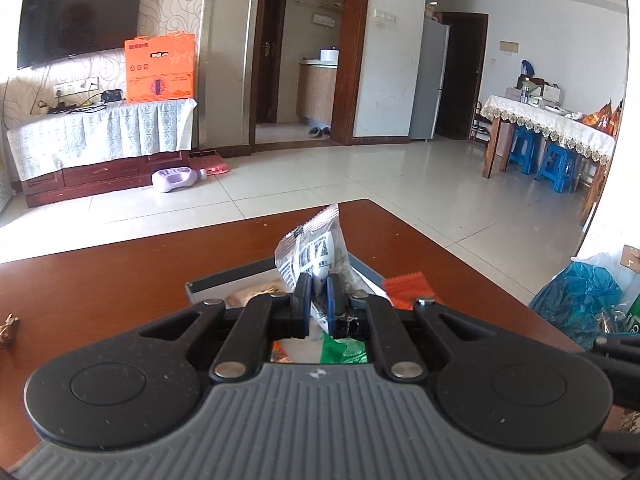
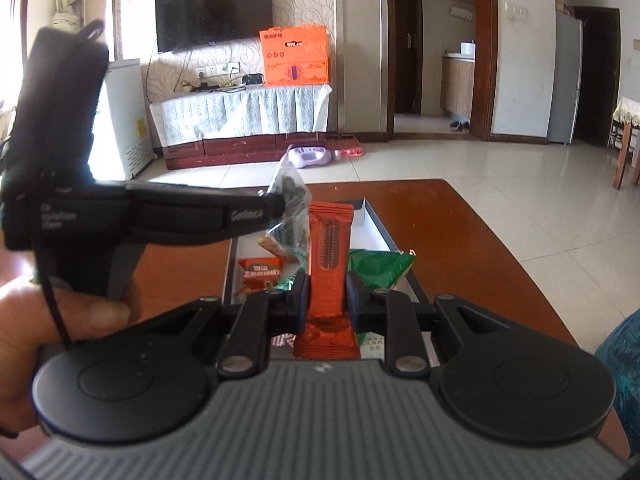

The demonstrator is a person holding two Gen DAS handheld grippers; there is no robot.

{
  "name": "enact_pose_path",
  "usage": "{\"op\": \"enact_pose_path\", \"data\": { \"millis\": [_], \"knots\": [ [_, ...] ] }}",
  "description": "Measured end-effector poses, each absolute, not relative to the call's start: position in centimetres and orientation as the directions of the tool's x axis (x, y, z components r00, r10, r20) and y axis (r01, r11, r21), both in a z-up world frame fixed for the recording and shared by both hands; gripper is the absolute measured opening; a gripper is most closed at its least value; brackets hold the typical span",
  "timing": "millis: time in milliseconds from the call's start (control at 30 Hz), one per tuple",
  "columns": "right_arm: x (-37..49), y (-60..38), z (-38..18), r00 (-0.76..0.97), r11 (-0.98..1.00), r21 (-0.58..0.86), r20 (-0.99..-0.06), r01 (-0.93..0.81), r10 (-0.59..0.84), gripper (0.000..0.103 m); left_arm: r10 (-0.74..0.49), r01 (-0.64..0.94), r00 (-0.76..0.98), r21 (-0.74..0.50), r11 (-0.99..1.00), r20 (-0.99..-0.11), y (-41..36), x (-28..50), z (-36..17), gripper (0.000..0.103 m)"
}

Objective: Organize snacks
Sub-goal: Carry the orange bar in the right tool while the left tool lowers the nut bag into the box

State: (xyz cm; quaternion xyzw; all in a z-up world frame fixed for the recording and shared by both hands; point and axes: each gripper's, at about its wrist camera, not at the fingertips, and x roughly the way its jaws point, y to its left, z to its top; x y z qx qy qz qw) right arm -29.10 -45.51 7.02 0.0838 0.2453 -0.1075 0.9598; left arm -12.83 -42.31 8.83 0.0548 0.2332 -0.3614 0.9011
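Observation:
My left gripper (image 1: 319,294) is shut on a clear snack packet with black print (image 1: 312,252), held upright over a shallow grey box (image 1: 224,280) on the brown table. My right gripper (image 2: 327,294) is shut on a long orange snack bar (image 2: 330,256), standing on end above the same box (image 2: 374,216). Inside the box lie a green packet (image 2: 380,266), a small orange packet (image 2: 260,274) and a tan snack (image 2: 272,246). The left gripper (image 2: 276,210) with its clear packet (image 2: 290,196) shows in the right wrist view, just left of the bar. The orange bar's top (image 1: 406,286) peeks past my left gripper.
The brown table (image 1: 100,280) ends a short way beyond the box. A blue plastic bag (image 1: 580,300) sits off the table's right side. A person's hand (image 2: 48,320) holds the left gripper's handle. Across the tiled floor stand a TV cabinet (image 1: 100,148) and a dining table with blue stools (image 1: 556,128).

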Motion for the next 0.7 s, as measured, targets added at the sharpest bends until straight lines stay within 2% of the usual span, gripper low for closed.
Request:
{"op": "enact_pose_path", "data": {
  "millis": [700],
  "knots": [
    [-27.2,-45.7,5.4,0.805,0.969,0.091,-0.578,0.231,-0.137,0.023,-0.612,0.705,0.597,-0.025,0.708,-0.518,-48.1,-9.3,5.3,0.009]
  ]
}}
